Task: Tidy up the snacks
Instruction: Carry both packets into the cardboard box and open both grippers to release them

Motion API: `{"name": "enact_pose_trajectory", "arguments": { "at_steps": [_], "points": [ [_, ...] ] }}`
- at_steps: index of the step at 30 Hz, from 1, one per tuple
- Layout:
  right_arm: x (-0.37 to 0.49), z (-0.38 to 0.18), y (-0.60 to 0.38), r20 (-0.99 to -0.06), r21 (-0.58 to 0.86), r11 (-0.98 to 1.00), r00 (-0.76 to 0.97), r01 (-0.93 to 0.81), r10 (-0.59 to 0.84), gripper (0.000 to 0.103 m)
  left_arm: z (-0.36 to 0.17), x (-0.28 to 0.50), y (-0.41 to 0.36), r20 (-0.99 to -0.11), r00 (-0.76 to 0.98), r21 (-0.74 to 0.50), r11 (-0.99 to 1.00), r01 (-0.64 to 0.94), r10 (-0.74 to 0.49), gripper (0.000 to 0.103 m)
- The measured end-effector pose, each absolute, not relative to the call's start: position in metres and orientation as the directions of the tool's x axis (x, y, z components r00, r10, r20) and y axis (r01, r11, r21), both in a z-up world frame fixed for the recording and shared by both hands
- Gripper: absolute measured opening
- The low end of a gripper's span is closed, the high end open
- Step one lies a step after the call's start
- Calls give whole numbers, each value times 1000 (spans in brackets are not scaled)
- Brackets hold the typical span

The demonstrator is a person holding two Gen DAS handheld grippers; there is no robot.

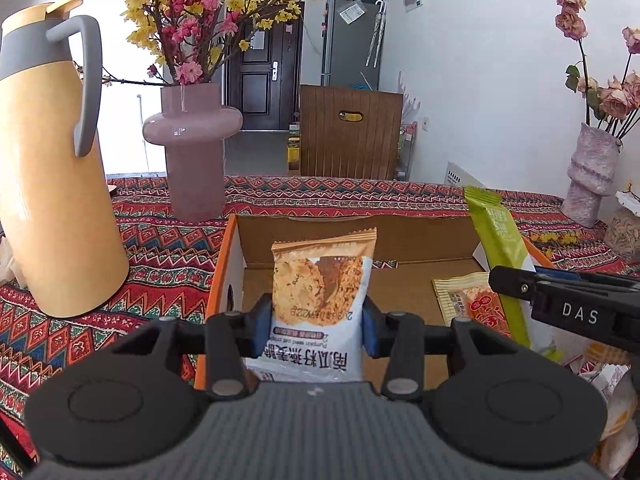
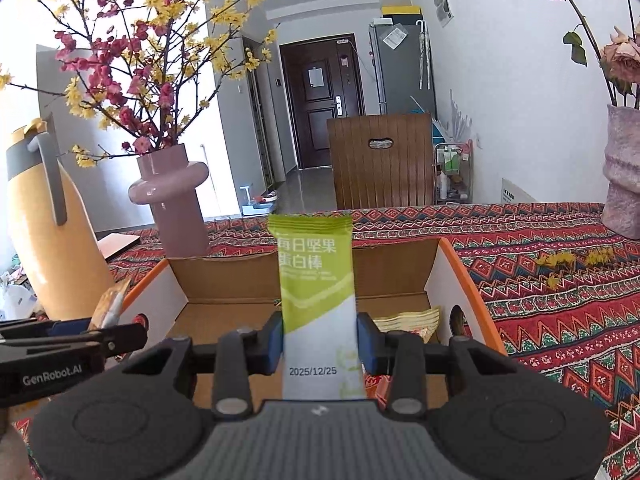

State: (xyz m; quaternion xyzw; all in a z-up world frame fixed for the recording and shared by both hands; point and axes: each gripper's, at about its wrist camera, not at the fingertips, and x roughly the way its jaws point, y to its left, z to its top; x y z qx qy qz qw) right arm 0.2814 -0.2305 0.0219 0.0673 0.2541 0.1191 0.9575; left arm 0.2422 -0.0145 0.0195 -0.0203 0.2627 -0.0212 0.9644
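Observation:
My left gripper (image 1: 317,320) is shut on an orange-and-white oat crisp packet (image 1: 322,280), held upright over the near edge of an open cardboard box (image 1: 226,264) with orange rims. My right gripper (image 2: 319,344) is shut on a green-and-white protein bar (image 2: 316,280), upright over the same box (image 2: 456,276). The bar (image 1: 496,248) and right gripper also show at the right of the left wrist view. A yellow-orange snack packet (image 1: 468,300) lies on the box floor at the right; it also shows in the right wrist view (image 2: 408,320).
A tall yellow thermos jug (image 1: 52,184) stands left of the box. A pink vase with flowers (image 1: 192,148) stands behind it. Another vase (image 1: 592,176) stands at the far right. More snack packets (image 1: 608,380) lie right of the box. A patterned cloth (image 2: 560,308) covers the table.

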Motion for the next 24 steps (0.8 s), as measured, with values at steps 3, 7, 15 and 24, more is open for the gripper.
{"name": "enact_pose_trajectory", "arguments": {
  "at_steps": [3, 7, 15, 24],
  "points": [
    [280, 23, -236, -464, 204, 964, 850, -173, 251, 42, 22, 239, -15, -487, 872, -54, 998, 28, -51, 57],
    [274, 26, -244, -434, 227, 964, 871, -141, 230, 85, 27, 234, -14, -453, 891, -50, 999, -4, -19, 94],
    [267, 31, -253, -385, 262, 958, 898, -118, 215, 103, 29, 229, -13, -431, 902, -67, 998, -21, -10, 103],
    [264, 33, -253, -378, 259, 958, 901, -119, 214, 103, 28, 228, -10, -431, 902, -90, 995, -32, -10, 103]
  ]
}}
